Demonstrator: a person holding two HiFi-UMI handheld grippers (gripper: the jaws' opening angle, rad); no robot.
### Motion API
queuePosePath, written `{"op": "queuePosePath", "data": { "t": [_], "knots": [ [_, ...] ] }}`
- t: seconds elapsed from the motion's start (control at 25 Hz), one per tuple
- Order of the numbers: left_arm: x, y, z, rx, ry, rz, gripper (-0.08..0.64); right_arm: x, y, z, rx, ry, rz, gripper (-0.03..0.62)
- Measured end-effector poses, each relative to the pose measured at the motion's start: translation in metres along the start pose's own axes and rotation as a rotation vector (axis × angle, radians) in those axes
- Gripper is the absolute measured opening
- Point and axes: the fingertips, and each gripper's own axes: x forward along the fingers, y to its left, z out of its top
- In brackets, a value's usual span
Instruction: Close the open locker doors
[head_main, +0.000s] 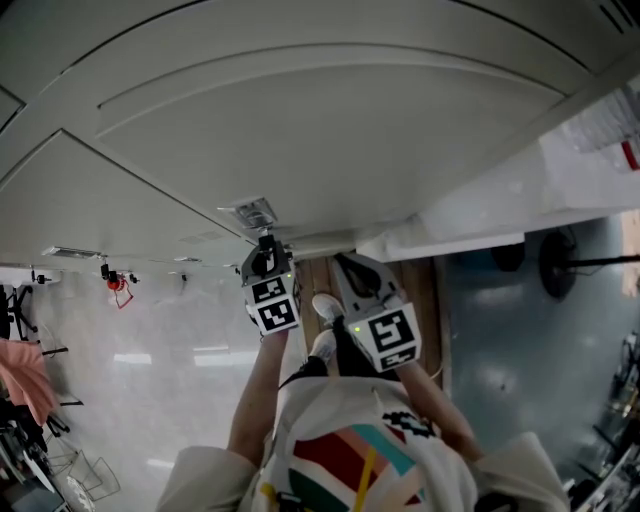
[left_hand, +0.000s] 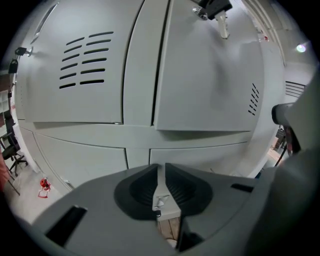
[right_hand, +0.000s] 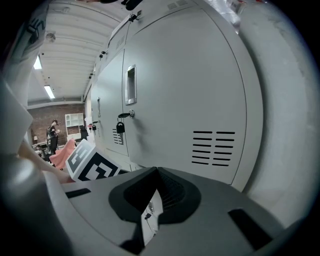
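Pale grey locker doors (head_main: 300, 130) fill the top of the head view. My left gripper (head_main: 266, 250) points at them, just under a small metal latch plate (head_main: 255, 212). In the left gripper view a vented door (left_hand: 75, 65) lies flush. The door to its right (left_hand: 205, 75) seems to stand slightly out from the frame, with a key (left_hand: 221, 25) in its lock. The left gripper (left_hand: 160, 170) is shut and holds nothing. My right gripper (head_main: 350, 265) hangs beside it, and in its own view it (right_hand: 157, 175) is shut and empty before a vented door (right_hand: 200, 100) with a padlock (right_hand: 120, 127).
The person's shoes (head_main: 325, 305) stand on a wooden floor strip close to the lockers. A red object (head_main: 118, 285) lies on the pale floor at left, near a pink cloth (head_main: 25, 375). A black round-based stand (head_main: 555, 262) is at right.
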Motion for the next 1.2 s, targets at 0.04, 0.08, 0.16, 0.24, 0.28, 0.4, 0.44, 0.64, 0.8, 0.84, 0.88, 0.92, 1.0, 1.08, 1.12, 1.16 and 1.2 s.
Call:
{"op": "queuePosePath", "data": {
  "t": [0.04, 0.08, 0.16, 0.24, 0.28, 0.4, 0.44, 0.64, 0.8, 0.84, 0.88, 0.92, 1.0, 1.08, 1.12, 1.16, 1.2],
  "knots": [
    [0.000, 0.000, 0.000, 0.004, -0.001, 0.002, 0.049, 0.000, -0.001, 0.000, -0.002, 0.002, 0.001, 0.005],
    [0.000, 0.000, 0.000, 0.006, 0.000, 0.004, 0.049, 0.000, -0.002, -0.001, 0.000, 0.000, 0.000, 0.005],
    [0.001, 0.000, 0.001, 0.007, -0.002, 0.009, 0.049, 0.000, -0.004, -0.001, 0.005, -0.008, -0.001, 0.005],
    [0.001, 0.000, 0.000, 0.007, 0.000, 0.016, 0.049, -0.001, -0.004, -0.001, -0.003, 0.002, 0.008, 0.005],
    [0.000, 0.001, -0.001, 0.006, 0.003, 0.020, 0.050, -0.001, -0.003, -0.001, -0.008, 0.007, 0.014, 0.005],
    [-0.005, 0.002, 0.002, 0.001, -0.004, 0.028, 0.051, -0.001, -0.001, 0.002, -0.024, 0.007, 0.031, 0.005],
    [-0.009, 0.002, 0.004, 0.002, -0.013, 0.029, 0.051, -0.001, 0.000, 0.003, -0.029, 0.005, 0.036, 0.005],
    [-0.042, 0.018, 0.018, -0.016, -0.080, 0.054, 0.051, 0.000, 0.017, 0.016, -0.043, -0.042, 0.055, 0.005],
    [-0.083, 0.044, 0.036, -0.026, -0.154, 0.109, 0.038, 0.003, 0.043, 0.028, -0.083, -0.067, 0.101, 0.005],
    [-0.096, 0.049, 0.044, -0.035, -0.185, 0.116, 0.035, 0.003, 0.049, 0.031, -0.089, -0.076, 0.107, 0.005],
    [-0.110, 0.054, 0.051, -0.046, -0.218, 0.119, 0.032, 0.002, 0.054, 0.034, -0.094, -0.088, 0.110, 0.005],
    [-0.123, 0.058, 0.057, -0.055, -0.249, 0.122, 0.029, 0.001, 0.059, 0.038, -0.098, -0.101, 0.111, 0.005],
    [-0.150, 0.065, 0.069, -0.066, -0.309, 0.126, 0.023, -0.003, 0.068, 0.045, -0.108, -0.122, 0.113, 0.005],
    [-0.177, 0.072, 0.079, -0.072, -0.372, 0.132, 0.015, -0.005, 0.077, 0.050, -0.113, -0.138, 0.119, 0.005],
    [-0.190, 0.075, 0.084, -0.072, -0.403, 0.136, 0.011, -0.006, 0.082, 0.053, -0.113, -0.147, 0.123, 0.005],
    [-0.202, 0.077, 0.088, -0.068, -0.432, 0.139, 0.009, -0.007, 0.086, 0.055, -0.114, -0.158, 0.128, 0.005],
    [-0.213, 0.078, 0.091, -0.056, -0.457, 0.141, 0.008, -0.009, 0.090, 0.058, -0.115, -0.171, 0.132, 0.005]
  ]
}}
